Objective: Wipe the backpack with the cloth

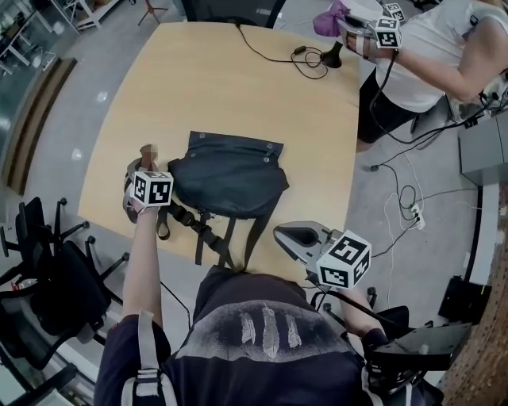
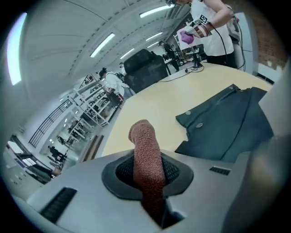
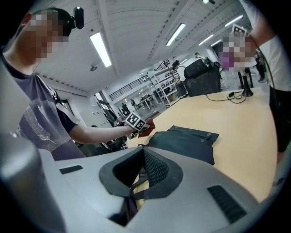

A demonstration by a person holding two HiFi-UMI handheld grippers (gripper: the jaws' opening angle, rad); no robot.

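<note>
A dark backpack (image 1: 230, 181) lies flat in the middle of the wooden table (image 1: 214, 87), its straps (image 1: 208, 230) trailing toward the front edge. My left gripper (image 1: 145, 170) hovers at the backpack's left side, shut on a rolled brown cloth (image 1: 147, 151). In the left gripper view the cloth (image 2: 146, 152) sticks up from between the pads, with the backpack (image 2: 227, 123) to its right. My right gripper (image 1: 300, 238) hangs over the table's front edge, right of the straps, shut and holding nothing. Its own view shows the backpack (image 3: 186, 141) ahead.
A second person (image 1: 432, 47) stands at the far right corner with another gripper and a purple cloth (image 1: 332, 17). A black cable (image 1: 305, 59) lies on the far table end. Office chairs (image 1: 48, 270) stand left of me; cables run across the floor (image 1: 405, 198) on the right.
</note>
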